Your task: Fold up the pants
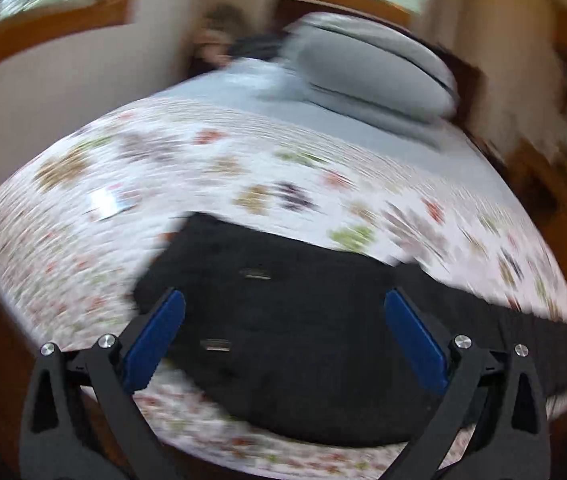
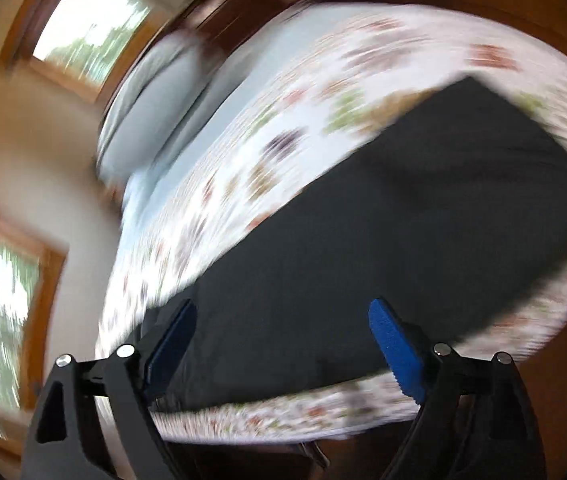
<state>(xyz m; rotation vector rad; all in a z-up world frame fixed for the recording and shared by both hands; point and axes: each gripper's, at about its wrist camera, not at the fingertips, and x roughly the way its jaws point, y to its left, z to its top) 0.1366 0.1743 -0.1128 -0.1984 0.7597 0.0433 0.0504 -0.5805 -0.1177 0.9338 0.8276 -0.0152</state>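
Observation:
Black pants (image 1: 303, 320) lie flat on a bed with a floral quilt (image 1: 163, 168); both views are motion-blurred. In the left wrist view my left gripper (image 1: 283, 308) is open, its blue pads (image 1: 155, 340) wide apart above the pants' near part, holding nothing. In the right wrist view the pants (image 2: 383, 232) stretch across the quilt (image 2: 283, 128) toward the right. My right gripper (image 2: 283, 320) is open above the pants' near edge, empty.
Grey pillows (image 1: 371, 72) lie at the head of the bed. A small white paper (image 1: 105, 202) rests on the quilt left of the pants. Wood-framed windows (image 2: 91, 20) and a pale wall (image 1: 63, 80) stand behind. Wooden floor (image 2: 555, 360) surrounds the bed.

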